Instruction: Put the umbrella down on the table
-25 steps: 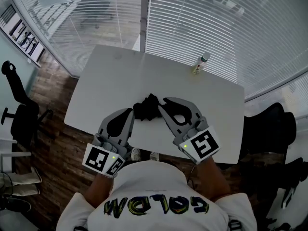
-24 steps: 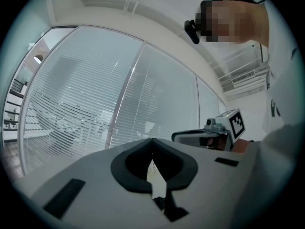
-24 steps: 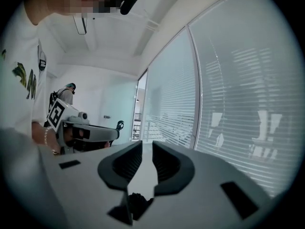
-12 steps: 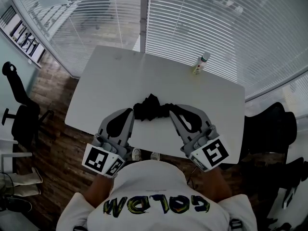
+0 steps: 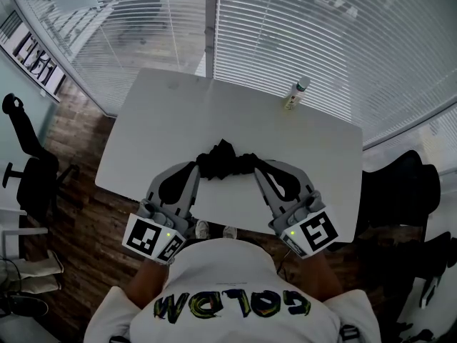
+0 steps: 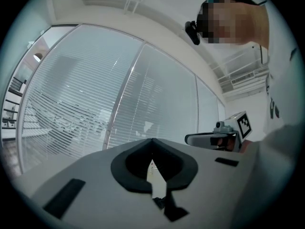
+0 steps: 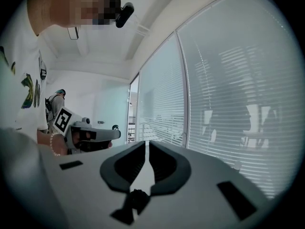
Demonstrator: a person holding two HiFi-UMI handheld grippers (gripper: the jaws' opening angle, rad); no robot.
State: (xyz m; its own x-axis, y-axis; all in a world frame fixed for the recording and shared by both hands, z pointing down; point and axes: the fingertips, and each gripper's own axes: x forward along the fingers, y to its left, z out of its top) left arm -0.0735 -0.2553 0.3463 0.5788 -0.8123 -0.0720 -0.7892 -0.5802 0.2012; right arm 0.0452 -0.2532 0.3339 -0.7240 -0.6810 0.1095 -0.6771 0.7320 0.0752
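The folded black umbrella (image 5: 225, 161) is a crumpled bundle over the near part of the white table (image 5: 164, 116), between my two grippers. My left gripper (image 5: 194, 165) (image 6: 152, 140) has its tips together at the bundle's left end; whether they pinch fabric is hidden. My right gripper (image 5: 257, 166) (image 7: 147, 143) has just been closing. Its jaws now stand together at the bundle's right end. The right gripper view shows nothing between them. Both grippers point about level toward each other. Neither gripper view shows the umbrella.
A small bottle (image 5: 296, 95) stands near the table's far right edge. Blinds over glass walls run behind the table. One black chair (image 5: 28, 156) is on the wood floor at the left, another (image 5: 400, 184) at the right. The person stands at the near edge.
The right gripper has moved to the right and lower along the umbrella, and its jaws have gone from apart to together. The left gripper and the umbrella have kept their places.
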